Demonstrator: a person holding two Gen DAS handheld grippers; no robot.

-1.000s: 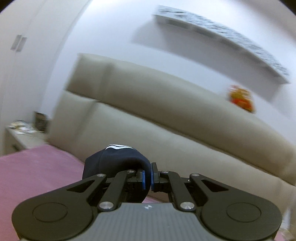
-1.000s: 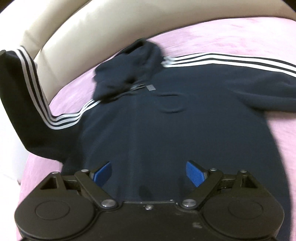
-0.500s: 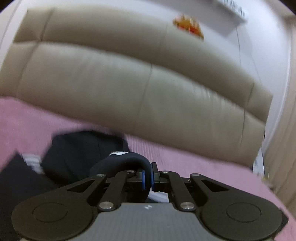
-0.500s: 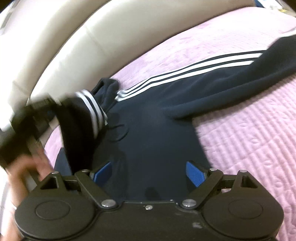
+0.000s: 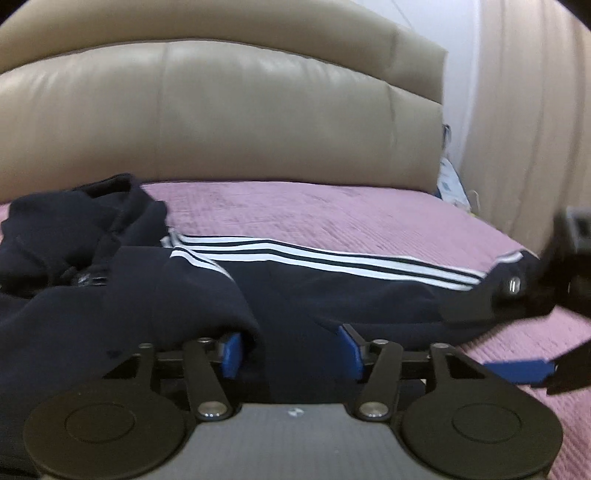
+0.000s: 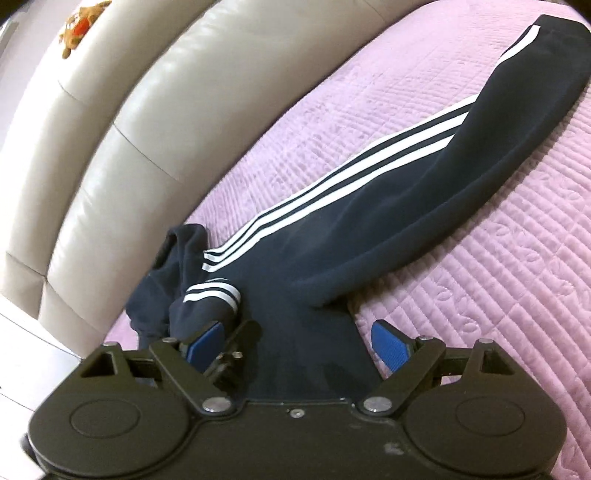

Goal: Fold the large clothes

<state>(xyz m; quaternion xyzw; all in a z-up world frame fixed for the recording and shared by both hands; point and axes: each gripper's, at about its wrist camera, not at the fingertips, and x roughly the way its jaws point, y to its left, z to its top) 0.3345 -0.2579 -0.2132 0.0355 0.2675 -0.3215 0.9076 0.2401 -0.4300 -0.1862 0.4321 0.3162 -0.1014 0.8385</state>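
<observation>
A navy hoodie with white sleeve stripes lies on the pink quilted bed. One sleeve is folded across the chest, its striped cuff beside my left gripper's blue pad. My left gripper is open, low over the hoodie's body, holding nothing. The other sleeve stretches out to the right over the quilt. My right gripper is open above the hoodie's chest. In the left wrist view it shows at the far sleeve's end. The hood is bunched at the left.
A beige padded headboard runs behind the bed and shows in the right wrist view. A small orange plush toy sits on top of it. A beige curtain hangs at the right.
My left gripper carried the sleeve cuff across onto the hoodie's chest, came down and opened, letting it go. My right gripper swung to the right toward the outstretched sleeve.
</observation>
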